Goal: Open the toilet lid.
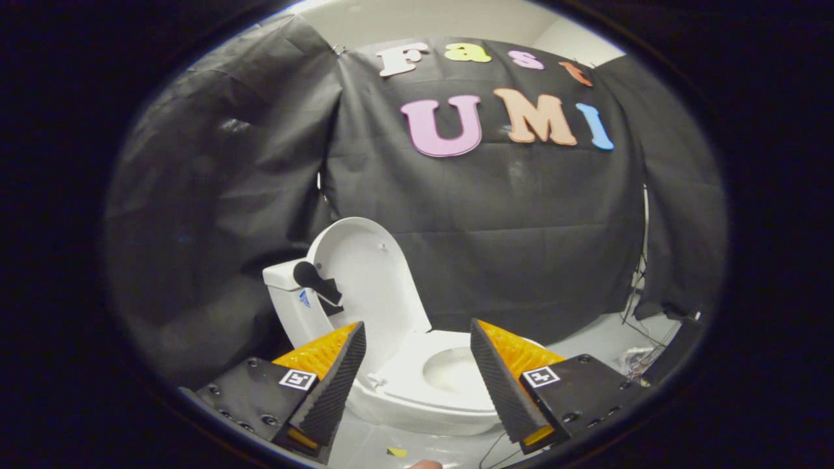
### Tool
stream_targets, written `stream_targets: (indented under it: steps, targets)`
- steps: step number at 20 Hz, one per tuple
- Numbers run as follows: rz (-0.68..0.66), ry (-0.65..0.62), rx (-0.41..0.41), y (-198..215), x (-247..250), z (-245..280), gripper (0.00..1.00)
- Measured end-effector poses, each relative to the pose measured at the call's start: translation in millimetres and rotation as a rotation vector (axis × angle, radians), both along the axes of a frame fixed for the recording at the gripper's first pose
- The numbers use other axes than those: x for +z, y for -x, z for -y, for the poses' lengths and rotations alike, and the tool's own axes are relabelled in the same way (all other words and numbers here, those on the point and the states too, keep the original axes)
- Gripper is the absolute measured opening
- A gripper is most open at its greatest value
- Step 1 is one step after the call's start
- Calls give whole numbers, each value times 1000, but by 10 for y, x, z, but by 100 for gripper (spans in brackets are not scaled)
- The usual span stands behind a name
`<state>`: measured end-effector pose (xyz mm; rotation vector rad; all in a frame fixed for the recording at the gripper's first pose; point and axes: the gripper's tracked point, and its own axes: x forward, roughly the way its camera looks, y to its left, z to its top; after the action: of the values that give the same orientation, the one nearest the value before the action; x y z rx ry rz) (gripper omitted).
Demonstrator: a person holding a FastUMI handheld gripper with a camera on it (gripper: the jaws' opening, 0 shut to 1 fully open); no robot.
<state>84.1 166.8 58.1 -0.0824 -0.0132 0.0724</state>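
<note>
1. Gripper view looks across a pale floor [586, 342] toward black cloth walls [508, 215], with loose wires [642, 352] lying near the far corner.
2. A white toilet [417, 384] stands on the floor just ahead of the fingers; its lid [368, 273] is raised upright against the tank [287, 299], and the bowl lies open.
3. The gripper [417, 345] is spread wide, holding nothing and touching nothing.

Thin wires [642, 293] hang down the black cloth wall [521, 228] to the white floor [599, 342].
</note>
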Motion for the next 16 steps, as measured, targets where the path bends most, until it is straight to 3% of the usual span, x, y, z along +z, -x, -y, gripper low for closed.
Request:
stream_targets:
  steps: [4, 16]
  targets:
    - [55, 18, -39, 135, 153, 149, 98]
    - [17, -11, -122, 229, -12, 537, 98]
